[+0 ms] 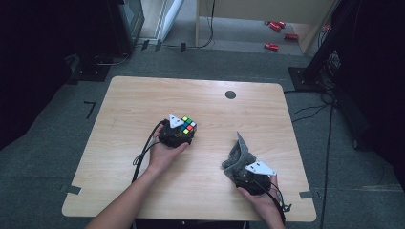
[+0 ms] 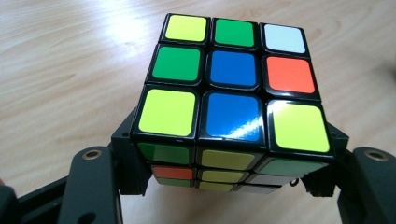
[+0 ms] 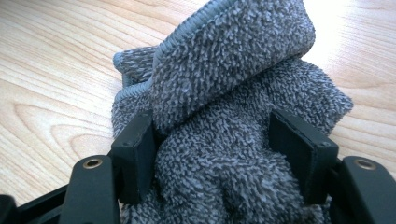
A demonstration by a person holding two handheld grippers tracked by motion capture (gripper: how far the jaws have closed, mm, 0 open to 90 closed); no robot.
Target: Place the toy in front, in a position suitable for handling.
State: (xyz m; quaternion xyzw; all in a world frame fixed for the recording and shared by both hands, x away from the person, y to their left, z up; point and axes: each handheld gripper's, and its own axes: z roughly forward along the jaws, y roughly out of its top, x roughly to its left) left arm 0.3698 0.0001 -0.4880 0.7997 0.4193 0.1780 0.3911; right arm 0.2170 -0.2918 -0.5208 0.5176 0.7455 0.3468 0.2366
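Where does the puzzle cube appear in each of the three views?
High view: the cube sits left of centre, in the left hand-held gripper.
Left gripper view: it is centred, clamped between the jaws.
Right gripper view: not in it; a grey cloth is.
Shared landmark: the wooden table.

**Open bench on every side, two loaded tools near the middle**

The wooden bench (image 1: 143,95) lies bare across its far half, broken only by a small dark round disc (image 1: 230,94) near the far edge. The left tool (image 1: 184,131) grips a colour cube (image 1: 188,125) just left of centre; the right tool (image 1: 241,169) clamps a grey towel (image 1: 239,155) bunched upward near the right front. A bare strip of wood separates them, so each can pass the other. The left and right margins stay free.
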